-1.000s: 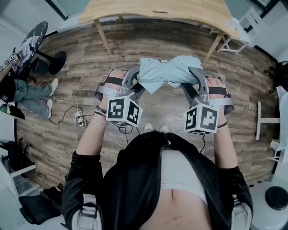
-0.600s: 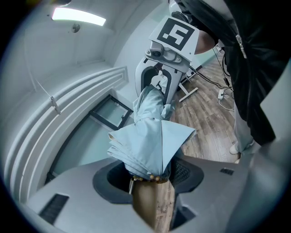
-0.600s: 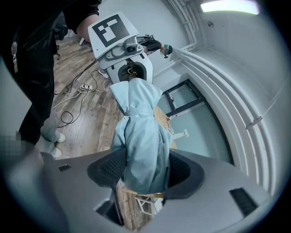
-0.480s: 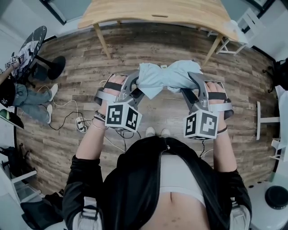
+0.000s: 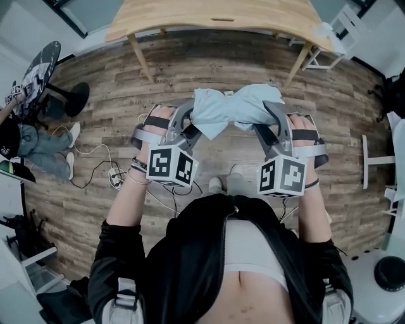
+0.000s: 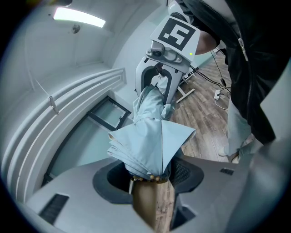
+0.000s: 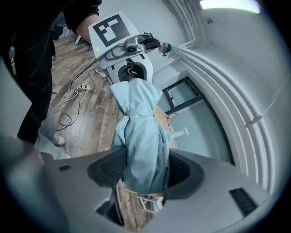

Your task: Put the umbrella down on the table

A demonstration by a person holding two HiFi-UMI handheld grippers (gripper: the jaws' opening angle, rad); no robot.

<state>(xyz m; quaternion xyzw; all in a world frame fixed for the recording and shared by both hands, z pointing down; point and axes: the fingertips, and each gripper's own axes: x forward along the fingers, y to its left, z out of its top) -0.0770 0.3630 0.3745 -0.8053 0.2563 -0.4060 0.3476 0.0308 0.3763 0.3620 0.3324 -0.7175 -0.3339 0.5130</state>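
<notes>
A folded pale-blue umbrella [image 5: 231, 111] hangs level between my two grippers, above the wooden floor and short of the light wooden table [image 5: 221, 16] at the top of the head view. My left gripper [image 5: 193, 124] is shut on one end, where the pleated fabric [image 6: 150, 145] fans out between the jaws. My right gripper [image 5: 269, 121] is shut on the other end, its ribbed pads pressing the bundled cloth [image 7: 141, 141]. Each gripper view shows the opposite gripper at the far end, the right gripper [image 6: 166, 68] and the left gripper [image 7: 127, 59].
The table's slanted legs [image 5: 136, 54] stand on plank flooring [image 5: 209, 63]. Cables and a power strip [image 5: 114, 177] lie on the floor at left. A seated person's legs [image 5: 38, 145] and a round stool [image 5: 44, 69] are far left. White frames [image 5: 373, 168] stand at right.
The person has taken a small step, one foot now ahead of the other. Both grippers and the umbrella have shifted only slightly toward the table. The grips are unchanged.
</notes>
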